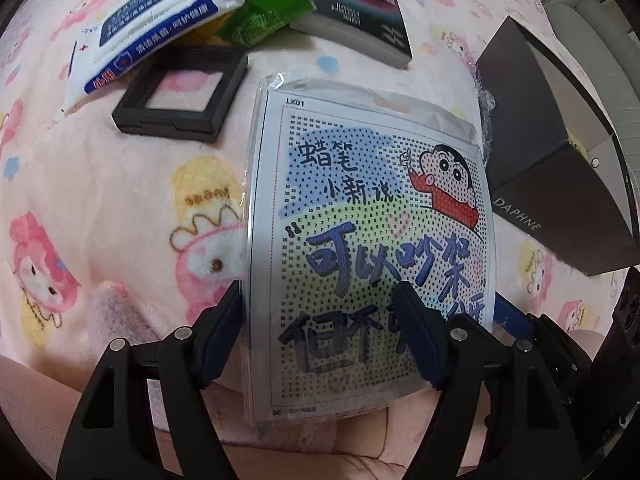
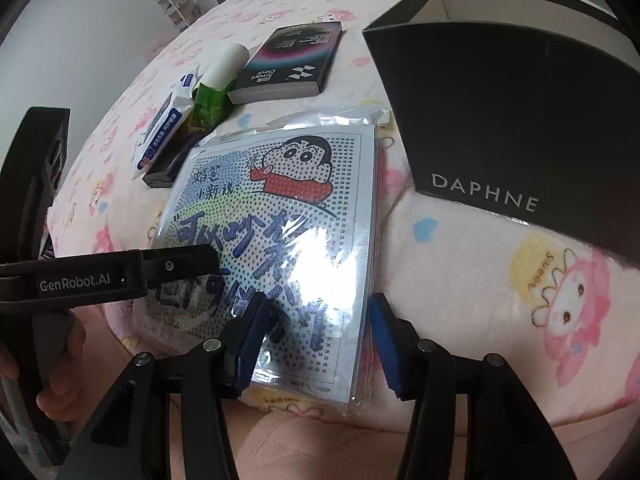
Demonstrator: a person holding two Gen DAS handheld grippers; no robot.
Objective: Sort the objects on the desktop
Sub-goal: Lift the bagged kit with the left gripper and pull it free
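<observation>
- Sorting was under way on a pink cartoon-print blanket (image 1: 100,184) that carried everything; my two grippers were both down over the near edge of it, working the same item.
- My left gripper (image 1: 320,332) had its fingers spread wide, one on each side of the near left part of a bagged diamond-painting sheet (image 1: 372,232) printed with a cartoon boy. One finger lay over the print, the other off its left edge; neither pad seemed to press, so I judged it a straddle, not a grip.
- My right gripper (image 2: 316,340) had its fingers partly spread across the sheet's near right corner: the left pad over the plastic, the right pad just off the edge. I could not tell if it touched the bag.
- The sheet lay flat near the blanket's near edge, just beside an open dark box marked DAPHNE (image 2: 500,128) on its right. That box likely served as the bin, which would explain approaching from the side nearest it.
- Two grippers suited a thin, floppy, glossy bag: it offers no thickness to pinch from above, so an edge had to be caught first.
- Farther back, towards the far edge, lay a wet-wipes pack (image 1: 148,28), a black frame case (image 1: 180,92), a green-wrapped bottle (image 2: 214,100) and a dark boxed device (image 2: 292,64), all untouched.
</observation>
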